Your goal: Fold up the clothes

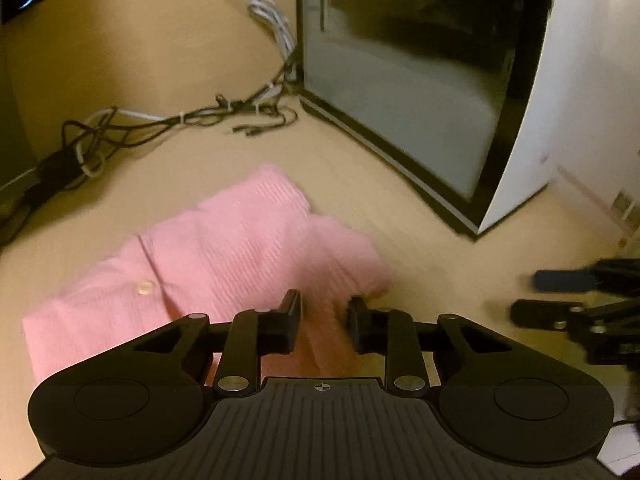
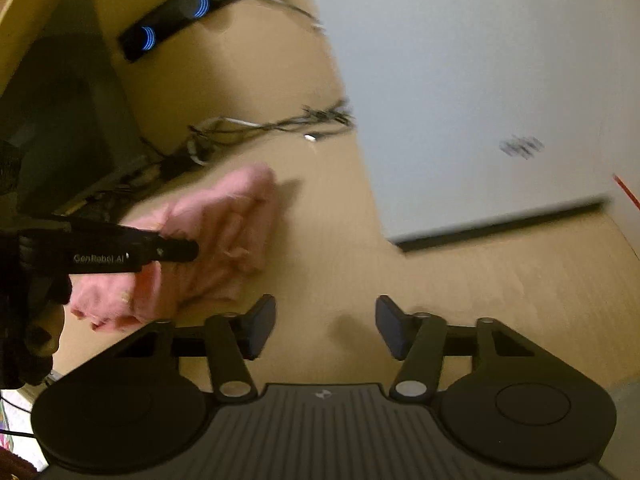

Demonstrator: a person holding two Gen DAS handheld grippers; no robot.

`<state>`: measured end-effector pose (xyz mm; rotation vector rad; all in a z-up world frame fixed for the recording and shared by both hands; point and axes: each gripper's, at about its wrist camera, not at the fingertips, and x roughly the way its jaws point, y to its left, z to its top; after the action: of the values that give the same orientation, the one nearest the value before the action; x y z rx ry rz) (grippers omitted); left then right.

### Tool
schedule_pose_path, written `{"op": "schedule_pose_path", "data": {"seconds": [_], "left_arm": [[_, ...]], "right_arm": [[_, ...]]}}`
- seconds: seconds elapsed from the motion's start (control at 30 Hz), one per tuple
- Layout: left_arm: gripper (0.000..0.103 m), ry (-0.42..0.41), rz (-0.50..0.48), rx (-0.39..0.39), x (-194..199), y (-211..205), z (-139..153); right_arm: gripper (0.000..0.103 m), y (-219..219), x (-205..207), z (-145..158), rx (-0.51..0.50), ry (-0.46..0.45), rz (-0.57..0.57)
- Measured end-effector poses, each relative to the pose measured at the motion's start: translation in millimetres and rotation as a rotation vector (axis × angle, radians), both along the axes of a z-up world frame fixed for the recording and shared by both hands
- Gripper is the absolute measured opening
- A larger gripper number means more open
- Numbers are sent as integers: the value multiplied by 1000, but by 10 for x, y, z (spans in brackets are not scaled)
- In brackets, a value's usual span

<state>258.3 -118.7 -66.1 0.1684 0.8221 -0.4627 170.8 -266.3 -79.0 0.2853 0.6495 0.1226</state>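
A pink ribbed shirt (image 1: pixel 224 256) with a pale button lies crumpled on the wooden table. My left gripper (image 1: pixel 324 320) hovers over its near right part with the jaws a little apart; pink cloth shows between them, and I cannot tell if they touch it. In the right wrist view the shirt (image 2: pixel 216 240) lies to the left, with the left gripper (image 2: pixel 120 254) above it. My right gripper (image 2: pixel 326 328) is open and empty over bare table, right of the shirt. It also shows at the right edge of the left wrist view (image 1: pixel 560 300).
A computer case with a dark glass side (image 1: pixel 420 80) stands at the back right; its white side (image 2: pixel 480 100) fills the right wrist view. Tangled cables (image 1: pixel 160 128) lie at the back left. A black power strip with blue lights (image 2: pixel 192 12) sits far back.
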Motion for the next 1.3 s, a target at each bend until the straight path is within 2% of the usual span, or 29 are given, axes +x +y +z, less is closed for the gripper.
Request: {"op": "schedule_pose_path", "data": {"seconds": [0.13, 0.2, 0.23, 0.27, 0.3, 0.4, 0.47, 0.57, 0.67, 0.8, 0.93, 1.0, 1.13, 1.3], "left_arm": [[49, 111, -61, -23, -82, 80, -175], [71, 157, -57, -71, -137, 173, -215], [77, 173, -38, -120, -172, 267, -179], [89, 174, -15, -169, -214, 389, -109], [96, 160, 9, -205, -264, 502, -35], [102, 110, 135, -297, -328, 911, 92], [103, 112, 254, -352, -282, 1171, 55], [103, 136, 395, -363, -162, 1389, -145], [103, 107, 401, -344, -108, 1405, -282], [103, 41, 388, -260, -27, 1352, -330], [103, 86, 419, -285, 204, 1433, -303], [103, 118, 446, -289, 289, 1426, -286], [103, 126, 470, -226, 317, 1361, -316], [103, 129, 472, -263, 282, 1402, -357]], "right_arm": [[53, 189, 259, 218, -2, -68, 83], [53, 332, 430, 337, -4, -99, 135], [53, 395, 515, 364, 8, -100, 160], [53, 459, 600, 391, 19, -102, 185], [53, 522, 686, 418, 30, -103, 210], [54, 755, 985, 421, 48, -84, 291], [60, 918, 1210, 318, 47, -25, 332], [63, 1111, 1444, 42, -26, 95, 331], [66, 1182, 1341, -15, -46, 94, 314], [78, 1231, 1125, 8, 20, 143, 291], [91, 1409, 946, 17, 4, 162, 309], [103, 1476, 928, 20, 5, 170, 308], [103, 1545, 941, 32, -4, 192, 270], [103, 1573, 1005, 127, -57, 222, 324]]}}
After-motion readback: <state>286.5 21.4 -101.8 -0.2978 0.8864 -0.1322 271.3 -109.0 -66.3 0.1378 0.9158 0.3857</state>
